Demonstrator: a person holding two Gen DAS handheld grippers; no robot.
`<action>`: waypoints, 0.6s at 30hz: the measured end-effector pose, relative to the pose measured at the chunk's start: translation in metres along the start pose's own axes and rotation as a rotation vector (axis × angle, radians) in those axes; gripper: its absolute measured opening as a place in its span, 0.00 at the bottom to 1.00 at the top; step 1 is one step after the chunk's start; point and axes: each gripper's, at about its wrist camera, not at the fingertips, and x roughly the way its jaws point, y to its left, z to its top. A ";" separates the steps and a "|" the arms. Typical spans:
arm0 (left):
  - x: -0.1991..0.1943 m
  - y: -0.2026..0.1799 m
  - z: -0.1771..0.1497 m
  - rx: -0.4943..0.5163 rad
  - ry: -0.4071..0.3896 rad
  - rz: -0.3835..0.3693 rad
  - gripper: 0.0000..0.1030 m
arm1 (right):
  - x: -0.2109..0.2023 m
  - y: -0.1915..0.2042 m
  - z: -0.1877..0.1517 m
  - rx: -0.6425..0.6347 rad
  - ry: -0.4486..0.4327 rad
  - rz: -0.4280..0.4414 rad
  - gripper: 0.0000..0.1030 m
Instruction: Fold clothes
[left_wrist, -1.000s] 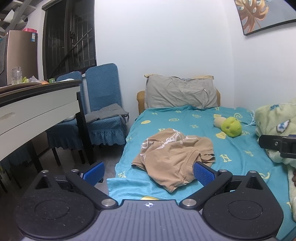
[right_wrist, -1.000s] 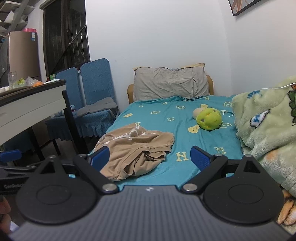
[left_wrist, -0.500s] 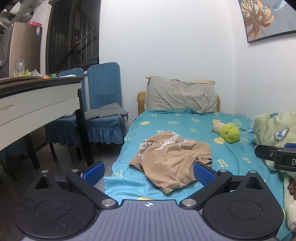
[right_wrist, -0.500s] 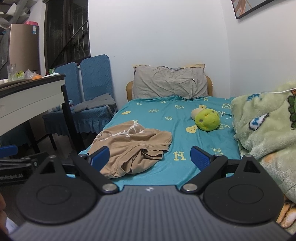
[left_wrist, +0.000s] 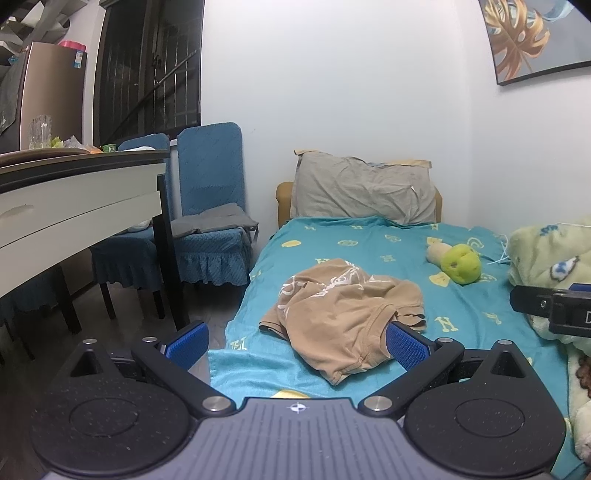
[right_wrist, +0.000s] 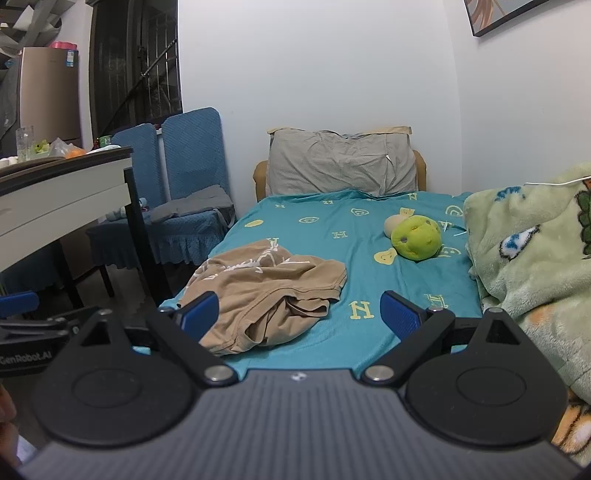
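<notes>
A crumpled tan T-shirt (left_wrist: 343, 314) with white print lies on the teal bed sheet (left_wrist: 369, 243) near the bed's front left corner; it also shows in the right wrist view (right_wrist: 266, 288). My left gripper (left_wrist: 295, 339) is open and empty, held short of the shirt's near edge. My right gripper (right_wrist: 301, 314) is open and empty, just before the shirt and the sheet (right_wrist: 332, 229). The right gripper's body shows at the right edge of the left wrist view (left_wrist: 554, 306); the left gripper's body shows at the left edge of the right wrist view (right_wrist: 29, 325).
A green plush toy (left_wrist: 460, 264) and a grey pillow (left_wrist: 362, 188) lie farther up the bed. A green fleece blanket (right_wrist: 535, 258) is heaped on the bed's right side. A white table (left_wrist: 74, 199) and blue chairs (left_wrist: 210, 206) stand left of the bed.
Both grippers have dropped lower and tilted up a little, so the bed and shirt sit lower in view. Both stay open and empty. The shirt has not moved.
</notes>
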 end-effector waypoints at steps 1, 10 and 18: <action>0.000 0.001 0.000 -0.005 0.004 -0.003 1.00 | 0.000 0.001 0.000 0.001 0.001 0.000 0.93; 0.007 -0.003 -0.003 -0.006 0.022 0.004 1.00 | 0.001 0.005 0.003 0.004 0.003 0.000 0.93; 0.010 -0.008 -0.006 0.010 0.028 0.017 1.00 | 0.001 0.005 0.003 0.016 0.004 -0.001 0.93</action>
